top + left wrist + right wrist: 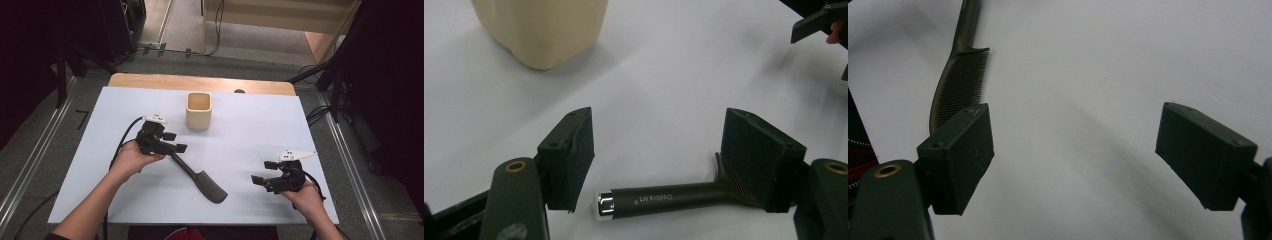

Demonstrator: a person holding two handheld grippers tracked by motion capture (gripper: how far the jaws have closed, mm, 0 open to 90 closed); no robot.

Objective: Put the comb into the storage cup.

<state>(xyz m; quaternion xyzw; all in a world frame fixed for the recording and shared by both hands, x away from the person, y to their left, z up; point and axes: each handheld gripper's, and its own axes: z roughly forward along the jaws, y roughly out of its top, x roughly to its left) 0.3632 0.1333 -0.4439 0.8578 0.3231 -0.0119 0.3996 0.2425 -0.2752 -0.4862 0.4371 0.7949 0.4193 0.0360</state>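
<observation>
A dark comb [200, 177] lies flat on the white table sheet [250, 130], its handle pointing up-left and its teeth end toward the front. My left gripper [176, 142] hovers open over the handle end; in the left gripper view the silver-capped handle [659, 198] lies between the spread jaws without touching them. A cream square cup [199, 110] stands upright behind it, also seen as the cream cup [541, 27]. My right gripper [264, 172] is open at the front right, apart from the comb [959, 85], with bare sheet between its jaws.
The wooden table edge [200, 81] shows beyond the sheet. Dark stands and cables [325, 75] line the floor at both sides. Bare sheet lies between the two grippers and right of the cup.
</observation>
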